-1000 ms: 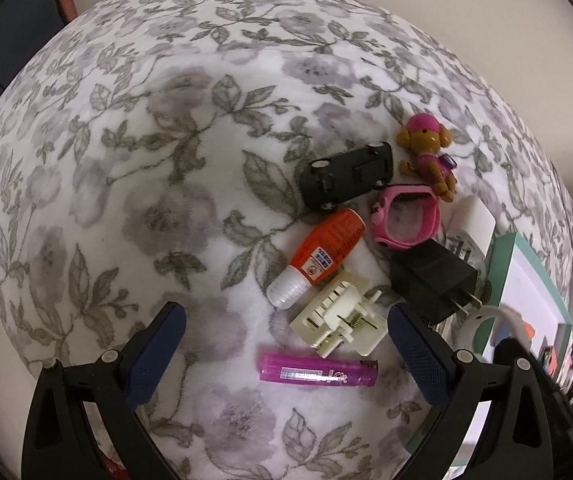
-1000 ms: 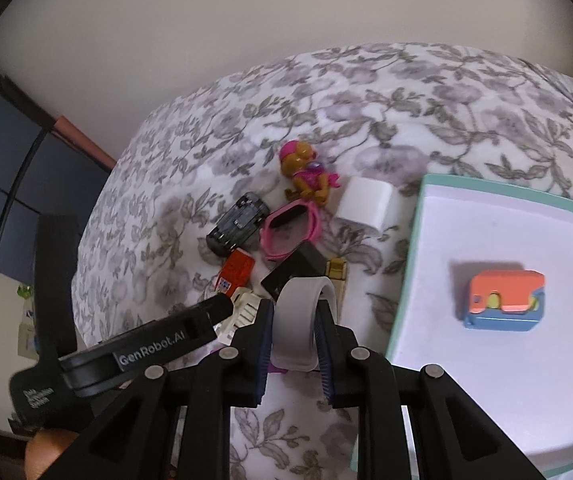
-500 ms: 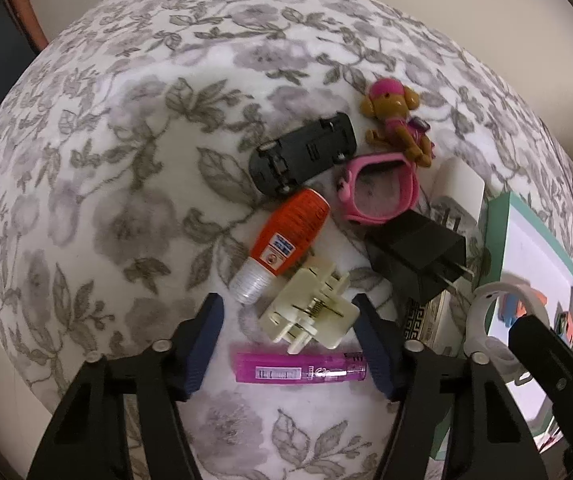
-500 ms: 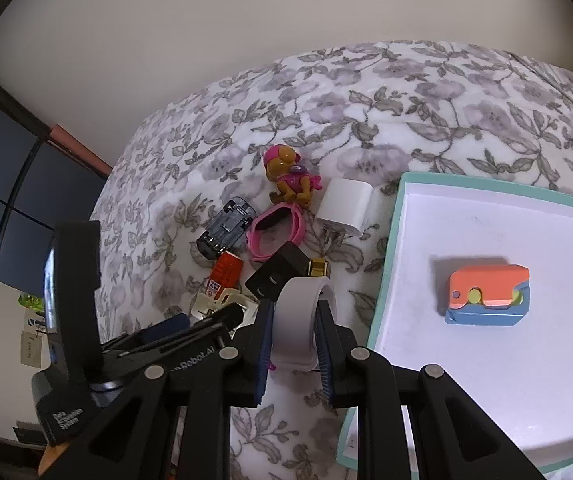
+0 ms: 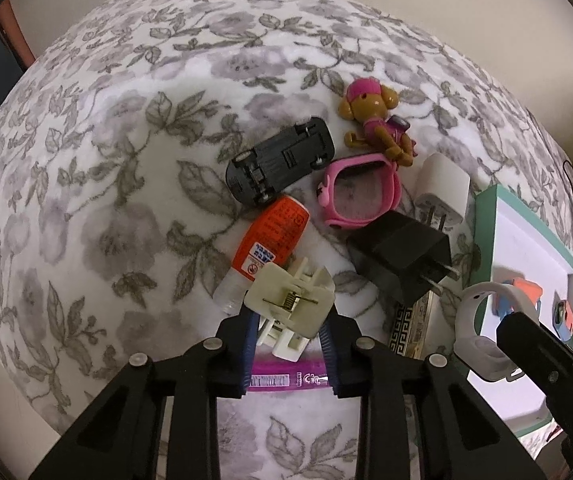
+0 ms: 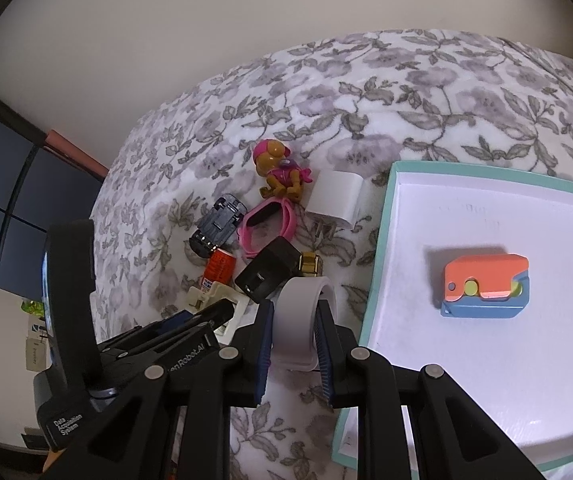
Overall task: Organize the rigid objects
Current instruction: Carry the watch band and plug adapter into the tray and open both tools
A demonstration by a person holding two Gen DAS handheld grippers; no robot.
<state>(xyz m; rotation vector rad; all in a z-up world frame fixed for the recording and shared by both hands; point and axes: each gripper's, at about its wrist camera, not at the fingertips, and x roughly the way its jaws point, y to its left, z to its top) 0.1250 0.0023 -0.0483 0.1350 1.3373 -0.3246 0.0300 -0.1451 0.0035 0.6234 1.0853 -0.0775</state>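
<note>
Now the left gripper (image 5: 288, 334) has just been closing, and its blue pads press both sides of a cream plastic clip (image 5: 289, 305) with a small metal spring, which lies at the near end of a cluster of small things on a floral bedspread (image 5: 118, 184). Just beyond the clip lies an orange glue tube (image 5: 270, 240) touching it, and beyond that an upturned black toy car (image 5: 280, 160). Beside the car sits a pink watch band (image 5: 360, 192), with a brown toy dog in pink (image 5: 378, 124) past it. A black plug adapter (image 5: 402, 256) lies next to the clip, a white plug adapter (image 5: 442, 190) beyond that. Partly under the gripper fingers, nearer than the clip, lies a magenta tube (image 5: 286, 376).

Further from the clip, the right gripper (image 6: 293, 344) holds a pale grey wristband (image 6: 298, 320), jaws narrow and pinching its sides. Past it rests a teal-rimmed white tray (image 6: 382, 240) holding an orange and blue block (image 6: 486, 286).
</note>
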